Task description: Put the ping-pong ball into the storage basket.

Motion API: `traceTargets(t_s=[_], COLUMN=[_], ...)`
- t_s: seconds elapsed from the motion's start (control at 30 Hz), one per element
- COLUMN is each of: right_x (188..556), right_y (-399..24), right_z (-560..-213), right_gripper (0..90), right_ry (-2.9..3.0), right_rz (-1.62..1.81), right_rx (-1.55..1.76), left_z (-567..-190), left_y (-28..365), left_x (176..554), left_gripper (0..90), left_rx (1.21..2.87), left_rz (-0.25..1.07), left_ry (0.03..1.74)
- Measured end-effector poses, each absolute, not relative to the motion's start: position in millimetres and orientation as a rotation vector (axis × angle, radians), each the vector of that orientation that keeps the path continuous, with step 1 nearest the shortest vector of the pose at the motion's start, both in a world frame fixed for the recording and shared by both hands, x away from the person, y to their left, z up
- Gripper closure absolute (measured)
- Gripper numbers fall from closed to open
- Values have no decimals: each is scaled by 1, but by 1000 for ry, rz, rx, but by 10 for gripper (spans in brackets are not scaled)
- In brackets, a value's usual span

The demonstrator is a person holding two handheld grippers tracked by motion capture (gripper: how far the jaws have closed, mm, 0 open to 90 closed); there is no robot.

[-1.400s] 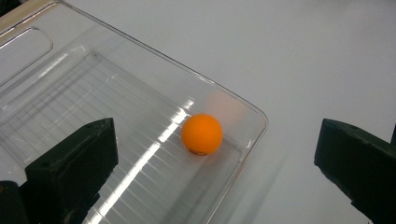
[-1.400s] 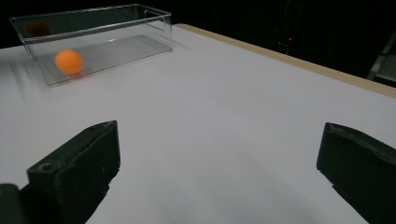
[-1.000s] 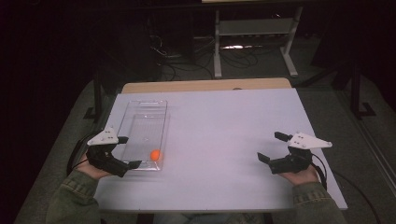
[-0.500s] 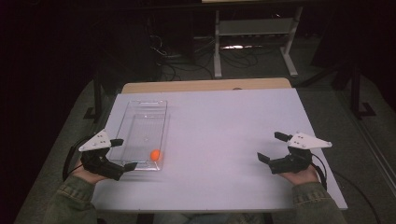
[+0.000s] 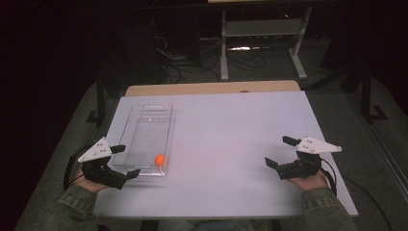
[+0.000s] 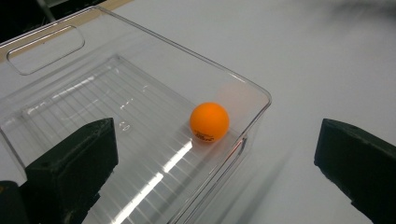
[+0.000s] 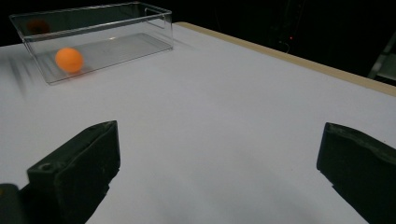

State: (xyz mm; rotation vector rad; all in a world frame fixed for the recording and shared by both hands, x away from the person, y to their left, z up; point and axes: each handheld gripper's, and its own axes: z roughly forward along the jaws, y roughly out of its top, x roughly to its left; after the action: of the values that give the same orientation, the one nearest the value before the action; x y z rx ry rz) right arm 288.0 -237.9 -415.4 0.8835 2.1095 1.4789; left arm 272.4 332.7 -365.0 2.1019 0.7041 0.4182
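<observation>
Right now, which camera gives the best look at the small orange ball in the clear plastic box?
The left gripper view: the small orange ball is close and sharp in a corner of the clear plastic box, with dark print visible. The high view shows it as a tiny dot; the right gripper view shows it distant, blurred.

A white surface in a dark room, with clutter on the floor behind.
The white surface [image 5: 231, 144] has a tan strip [image 5: 211, 88] along its far edge. Beyond it, a pale metal stand [image 5: 262, 33] rises from the grey floor [image 5: 351, 130], with loose cables [image 5: 192, 60] tangled beside its feet.
</observation>
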Motion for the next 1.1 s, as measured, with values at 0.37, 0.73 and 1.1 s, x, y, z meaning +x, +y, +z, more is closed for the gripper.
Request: traceTargets(t_s=[0.37,0.73,1.1], right_x=[288,287,288], right_y=[-238,-238,-238], right_z=[-416,-416,-417], right_gripper=[0,0,0], right_ry=[2113,2112,2112], right_rz=[1475,1473,1473], right_rx=[885,893,896], left_z=[-370,-378,-386], left_y=[346,361,372], left_x=[265,258,255], left_gripper=[0,0,0], left_rx=[2052,1952,1880], left_rz=[462,494,531], left_ry=[741,774,818])
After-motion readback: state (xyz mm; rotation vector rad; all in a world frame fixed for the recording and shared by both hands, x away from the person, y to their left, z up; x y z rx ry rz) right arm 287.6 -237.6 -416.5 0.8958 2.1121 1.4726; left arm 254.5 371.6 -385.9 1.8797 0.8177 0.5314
